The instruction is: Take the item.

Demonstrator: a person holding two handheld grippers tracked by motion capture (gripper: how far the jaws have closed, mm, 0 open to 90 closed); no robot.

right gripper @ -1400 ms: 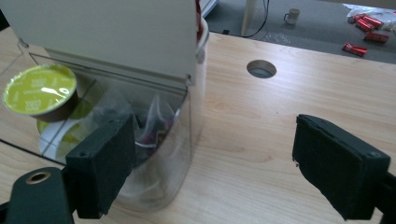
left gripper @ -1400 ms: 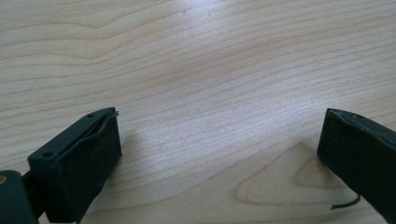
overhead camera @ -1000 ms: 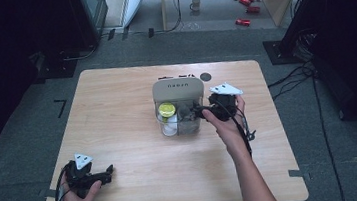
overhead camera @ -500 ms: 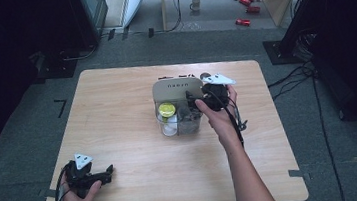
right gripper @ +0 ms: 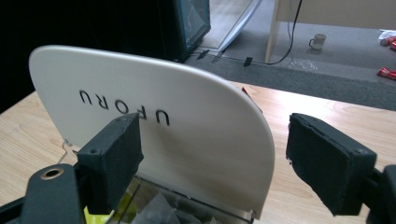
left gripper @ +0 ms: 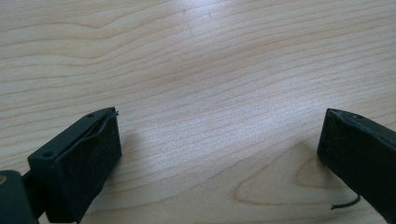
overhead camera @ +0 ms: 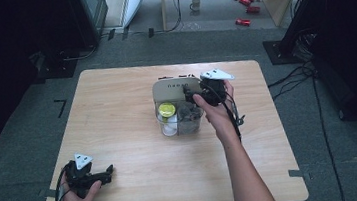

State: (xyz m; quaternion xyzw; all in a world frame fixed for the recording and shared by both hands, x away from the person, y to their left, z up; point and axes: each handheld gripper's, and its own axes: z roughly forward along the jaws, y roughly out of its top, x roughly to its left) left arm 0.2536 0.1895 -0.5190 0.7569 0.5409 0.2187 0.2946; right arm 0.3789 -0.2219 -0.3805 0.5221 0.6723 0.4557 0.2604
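A clear plastic box stands mid-table with its white lid tipped up at the far side; the lid reads UFORU. Inside are a yellow-capped pot and some dark pieces. My right gripper hovers at the box's far right corner, open. In the right gripper view the lid's right edge stands between the jaws, just beyond the left one, and neither pad presses it; the jaws have just been closing a little. My left gripper rests open on the table's near left, with bare wood between its jaws.
The wooden table has free room around the box. On the floor beyond lie a mug, red cans and cables. Dark equipment stands at both sides.
My right gripper has moved from the box's right side toward the far edge and a little left, up to the raised lid. The left hand has stayed put.
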